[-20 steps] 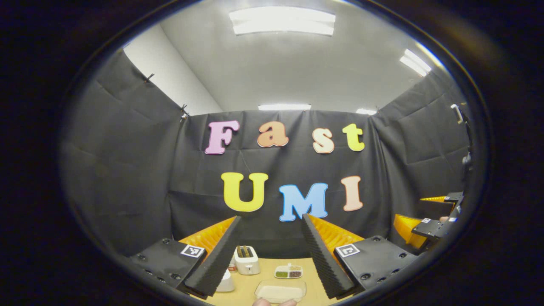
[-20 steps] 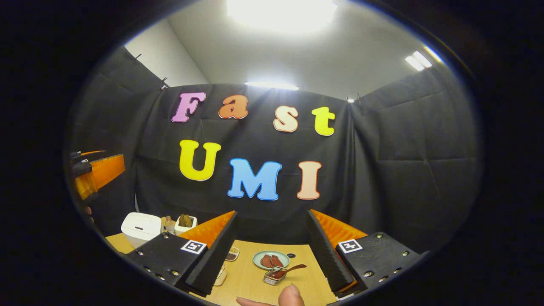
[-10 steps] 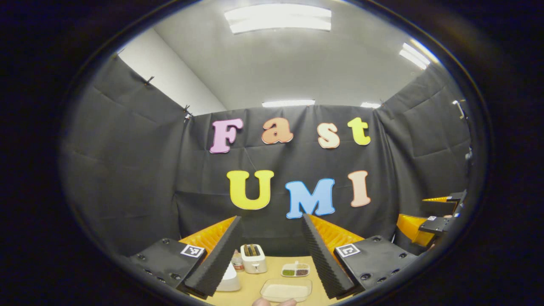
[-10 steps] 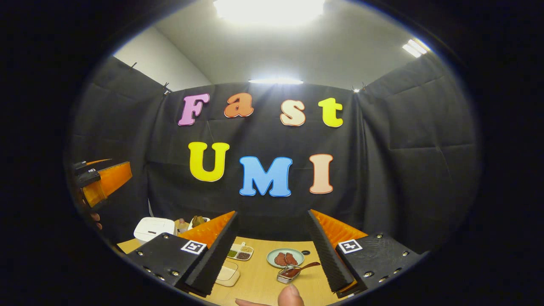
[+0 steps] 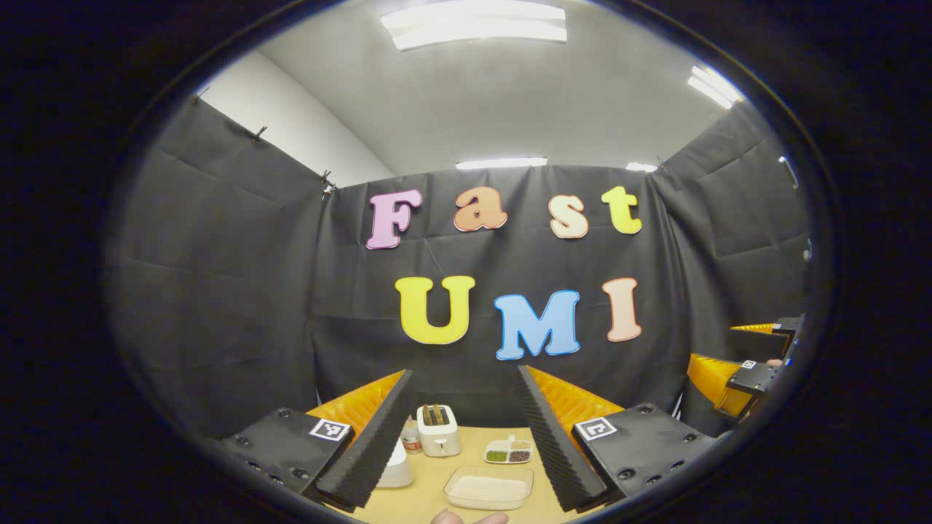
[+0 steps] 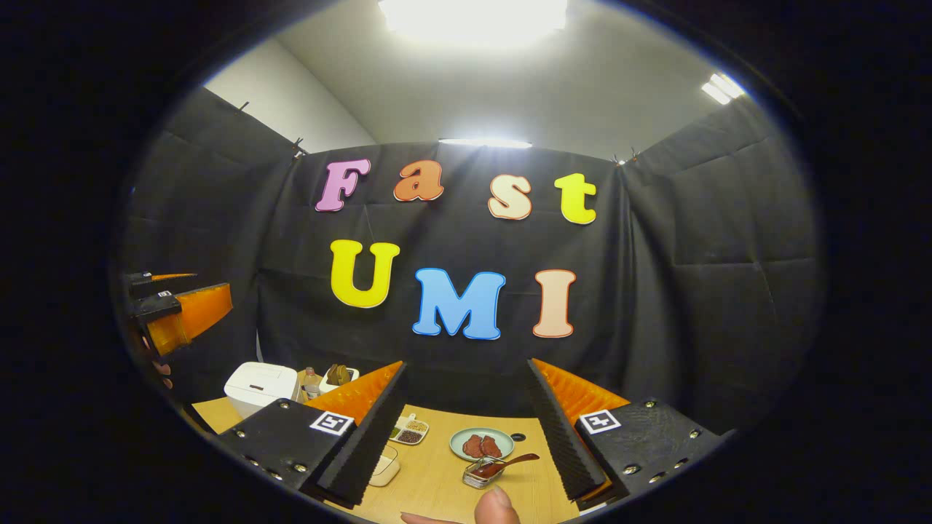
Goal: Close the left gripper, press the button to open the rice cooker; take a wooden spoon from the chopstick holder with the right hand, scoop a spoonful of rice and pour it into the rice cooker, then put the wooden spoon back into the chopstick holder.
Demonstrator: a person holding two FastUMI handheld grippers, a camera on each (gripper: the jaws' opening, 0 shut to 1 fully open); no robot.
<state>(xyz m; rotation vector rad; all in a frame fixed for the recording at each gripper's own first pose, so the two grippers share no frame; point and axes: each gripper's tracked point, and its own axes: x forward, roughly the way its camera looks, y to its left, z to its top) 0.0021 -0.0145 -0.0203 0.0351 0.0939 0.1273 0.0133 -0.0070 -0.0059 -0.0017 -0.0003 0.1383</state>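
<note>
We're at step 1, nothing begun: both grippers ride high, aimed at the booth wall, w/ the wooden table (image 6: pixel 437 480) low in both views. Largest item is the white rice cooker (image 6: pixel 260 386), lid down, at the table's far left in the right gripper view. Just right of it stands the chopstick holder (image 6: pixel 336 378) w/ brownish utensils poking up; we can't tell which is the wooden spoon. The clear tray of rice (image 5: pixel 488 487) lies near the front edge, the toaster (image 5: pixel 438 430) and small seed dish (image 5: pixel 509 453) behind it. A plate of meat (image 6: pixel 481 443) and a tin w/ a spoon (image 6: pixel 486 470) sit further right.

Left gripper (image 5: pixel 462 437) has fingers wide apart, holding nothing; right gripper (image 6: pixel 466 426) likewise wide and empty.

Next, we judge, the left fingers must close, then swing down-left to the cooker's button.
</note>
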